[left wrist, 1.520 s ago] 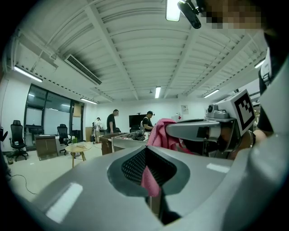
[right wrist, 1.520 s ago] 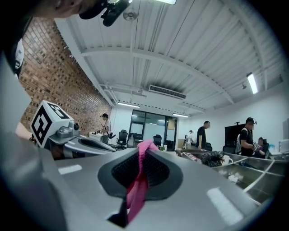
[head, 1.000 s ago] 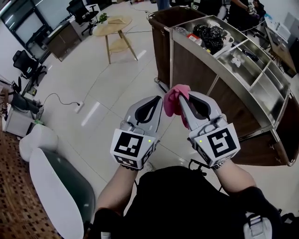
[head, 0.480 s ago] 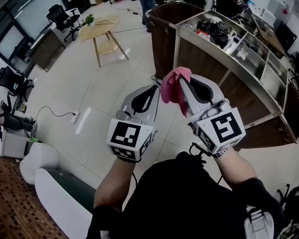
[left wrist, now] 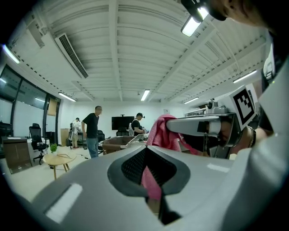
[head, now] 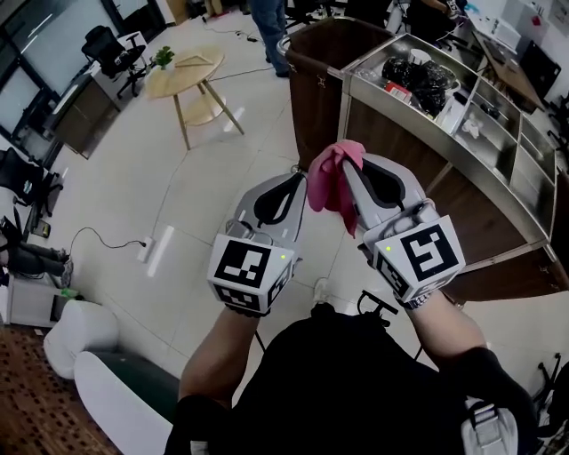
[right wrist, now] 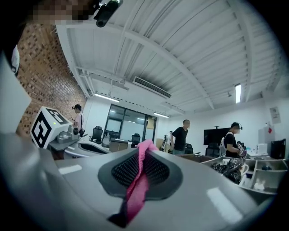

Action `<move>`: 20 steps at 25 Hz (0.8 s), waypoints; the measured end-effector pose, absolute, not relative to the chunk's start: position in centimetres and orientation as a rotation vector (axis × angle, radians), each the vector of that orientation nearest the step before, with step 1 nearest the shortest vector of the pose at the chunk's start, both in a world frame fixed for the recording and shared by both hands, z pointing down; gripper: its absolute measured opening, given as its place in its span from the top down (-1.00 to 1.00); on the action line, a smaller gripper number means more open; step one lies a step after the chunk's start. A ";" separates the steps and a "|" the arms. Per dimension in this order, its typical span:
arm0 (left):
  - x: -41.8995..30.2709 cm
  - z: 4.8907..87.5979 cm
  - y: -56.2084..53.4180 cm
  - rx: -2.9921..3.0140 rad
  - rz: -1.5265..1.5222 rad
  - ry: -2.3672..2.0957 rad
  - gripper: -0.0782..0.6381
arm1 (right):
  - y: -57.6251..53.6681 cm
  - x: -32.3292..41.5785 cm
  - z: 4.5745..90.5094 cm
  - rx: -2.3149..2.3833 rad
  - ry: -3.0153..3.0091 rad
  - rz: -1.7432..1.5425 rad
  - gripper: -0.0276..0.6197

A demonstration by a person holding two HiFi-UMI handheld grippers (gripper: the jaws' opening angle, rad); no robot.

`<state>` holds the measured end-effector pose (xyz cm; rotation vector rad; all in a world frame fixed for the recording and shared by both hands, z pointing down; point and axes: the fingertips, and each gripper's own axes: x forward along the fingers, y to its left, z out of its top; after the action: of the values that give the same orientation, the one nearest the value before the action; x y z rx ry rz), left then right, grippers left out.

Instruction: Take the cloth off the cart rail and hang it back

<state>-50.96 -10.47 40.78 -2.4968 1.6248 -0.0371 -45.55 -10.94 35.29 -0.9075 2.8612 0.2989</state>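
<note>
A pink cloth (head: 331, 181) is bunched between the tips of both grippers, held up in front of my chest above the floor. My right gripper (head: 347, 171) is shut on it; a pink strip (right wrist: 137, 189) runs through its closed jaws. My left gripper (head: 300, 183) sits close beside it, also shut on the cloth, with pink fabric (left wrist: 151, 185) showing in its jaw slit. The cart (head: 391, 151), wood-panelled with a steel top rail (head: 462, 182), stands just ahead and to the right, apart from the cloth.
Black bags (head: 418, 69) and small items lie in the cart's steel top trays. A round wooden table (head: 182, 71) and office chairs (head: 111, 44) stand far left. A person (head: 267, 27) stands beyond the cart. A white and green seat (head: 116, 391) is at lower left.
Both grippers stay close together, still gripping the pink cloth. My view has swung a little, so the cart and table sit differently in the frame.
</note>
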 end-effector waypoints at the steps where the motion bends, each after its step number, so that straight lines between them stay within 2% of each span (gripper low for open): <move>1: -51.2 40.9 -11.6 -2.498 -0.045 1.618 0.77 | -12.0 -45.8 35.4 -0.909 2.855 0.297 0.87; 14: -54.4 41.1 -25.5 -2.526 -0.086 1.619 0.77 | -25.0 -49.2 35.2 -0.901 2.856 0.272 0.87; 18: -53.7 38.6 -28.9 -2.543 -0.076 1.613 0.77 | -28.3 -48.7 32.3 -0.907 2.856 0.273 0.87; 20: -52.0 34.3 -32.7 -2.562 -0.080 1.610 0.77 | -32.2 -47.1 27.8 -0.916 2.862 0.255 0.87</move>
<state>-52.03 -32.68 34.31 -2.5624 1.6104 -0.0804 -47.10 -32.18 27.81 -0.9163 2.8616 0.2546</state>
